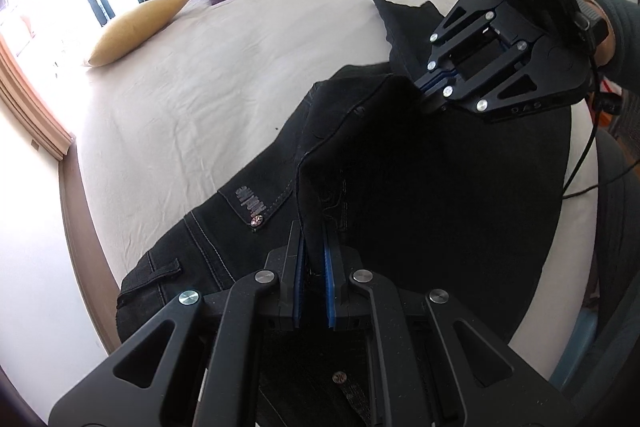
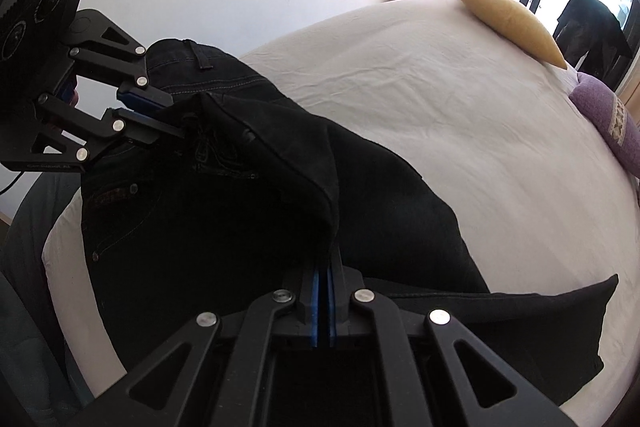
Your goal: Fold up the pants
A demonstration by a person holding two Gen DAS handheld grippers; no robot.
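Bedroom with a pale-sheeted bed point(image 1: 200, 99), bright window and curtain behind. Black pants point(image 1: 224, 227) spread across the sheet beneath both pairs of fingers, waistband and belt loop lying just left of the left gripper point(image 1: 314, 247), a studded pocket corner close ahead of its left finger. Left gripper clenched on a raised fold of the pants, blue pads pinching the cloth edge that climbs straight up from between the fingertips. Right gripper point(image 1: 424, 95) likewise clamped on the same lifted edge, farther ahead and to the right of the left fingers, cloth stretched as a ridge between the two grips. From the right wrist view: right gripper point(image 2: 332, 255) closed tight, dark fabric bunched at the fingertips and rising ahead of them; left gripper point(image 2: 176, 115) up and to the left, its fingers biting the far end of the ridge. Pant leg trailing off to the right of the right fingers, hem near the sheet's edge. Yellow cushion point(image 2: 512, 23) and purple cushion point(image 2: 608, 119) well beyond the fingers, on the far side of the bed. Sleeve and hand point(image 1: 608, 35) behind the right gripper's body.
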